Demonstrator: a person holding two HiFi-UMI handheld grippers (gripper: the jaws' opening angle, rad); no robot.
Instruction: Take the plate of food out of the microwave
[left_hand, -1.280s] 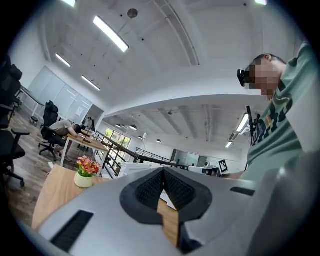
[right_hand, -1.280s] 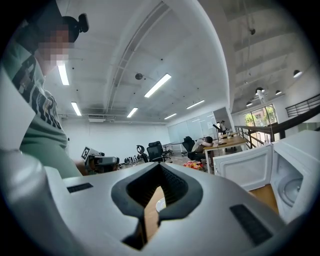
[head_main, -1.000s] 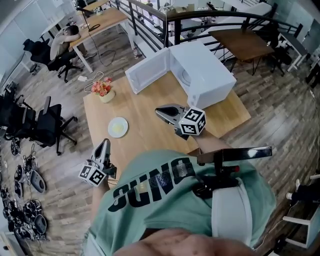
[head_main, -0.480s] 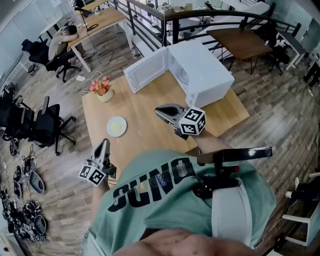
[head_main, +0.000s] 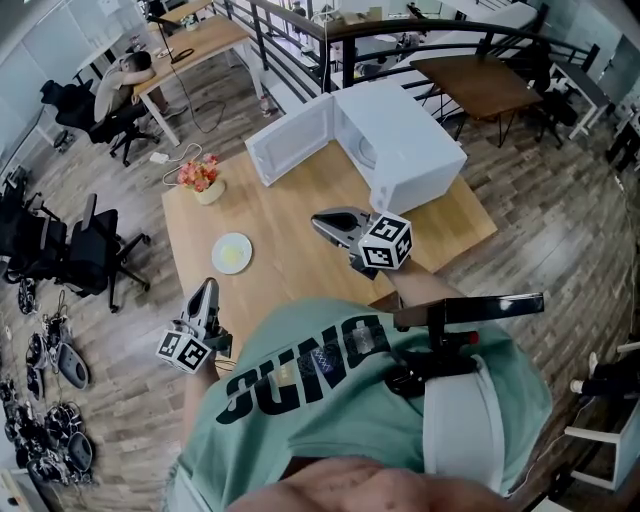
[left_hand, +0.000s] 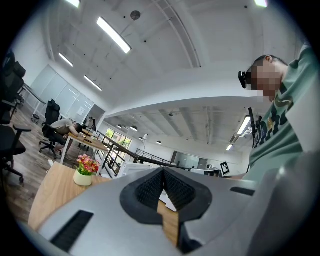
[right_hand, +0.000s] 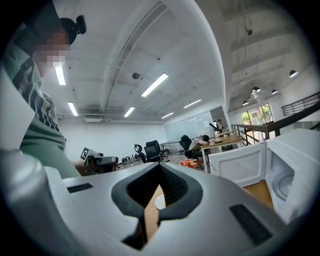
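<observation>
microwave door (head_main: 290, 140) open, flowerpot (head_main: 205, 183) near plate (head_main: 232, 253)

Head view overhead — gripper views level, both facing microwave (head_main: 400, 140).

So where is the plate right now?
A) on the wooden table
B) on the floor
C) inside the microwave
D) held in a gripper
A: the plate lies on the table near the flower pot, outside the open microwave.
</observation>
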